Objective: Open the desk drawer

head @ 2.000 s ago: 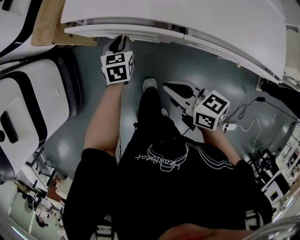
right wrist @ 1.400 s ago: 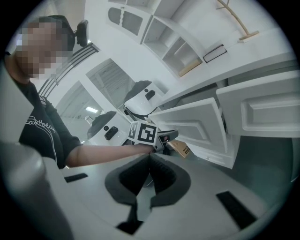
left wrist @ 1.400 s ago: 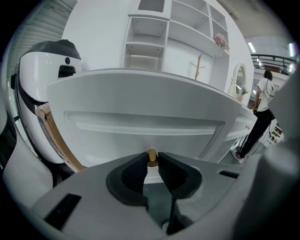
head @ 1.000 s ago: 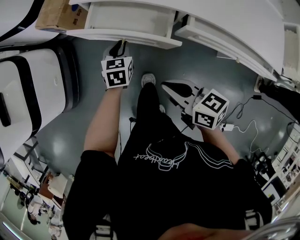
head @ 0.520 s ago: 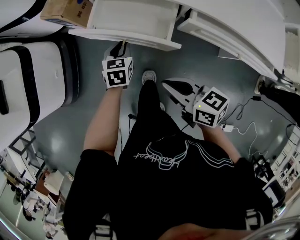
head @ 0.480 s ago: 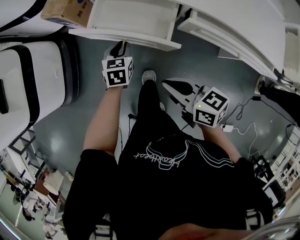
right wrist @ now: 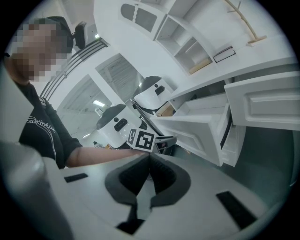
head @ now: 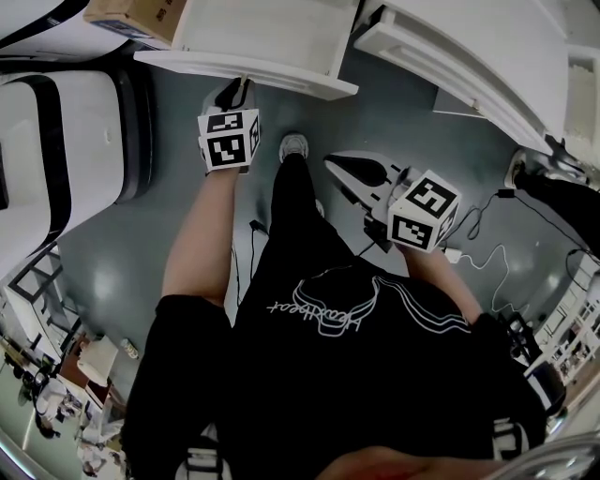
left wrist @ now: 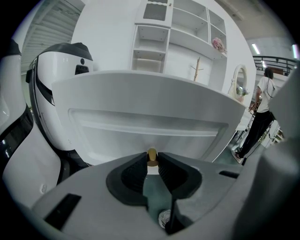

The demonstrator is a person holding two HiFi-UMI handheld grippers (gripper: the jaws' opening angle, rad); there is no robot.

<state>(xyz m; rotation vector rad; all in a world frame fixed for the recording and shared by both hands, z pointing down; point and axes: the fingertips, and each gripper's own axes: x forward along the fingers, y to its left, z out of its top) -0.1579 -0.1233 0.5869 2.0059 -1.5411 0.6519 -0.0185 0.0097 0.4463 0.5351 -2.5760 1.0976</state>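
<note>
The white desk drawer (head: pixel 253 42) stands pulled out from the desk, its inside showing from above. Its panelled front (left wrist: pixel 150 124) fills the left gripper view, with a small brass knob (left wrist: pixel 152 153) at the middle of its lower edge. My left gripper (left wrist: pixel 152 159) is shut on that knob, and in the head view the left gripper (head: pixel 234 94) sits right under the drawer's front edge. My right gripper (right wrist: pixel 149 160) is shut with nothing in it. That right gripper (head: pixel 349 171) hangs over the floor, apart from the drawer (right wrist: pixel 201 129).
Large white-and-black rounded units (head: pixel 56 131) stand at the left, with a cardboard box (head: pixel 131 14) beside the drawer. Another white desk part (head: pixel 441 56) juts out to the right. Cables (head: pixel 487 253) lie on the grey floor. A person (left wrist: pixel 262 108) stands far right.
The drawer has slid further out of the desk, showing more of its inside. My left gripper came back with the knob. The right gripper drifted slightly.
</note>
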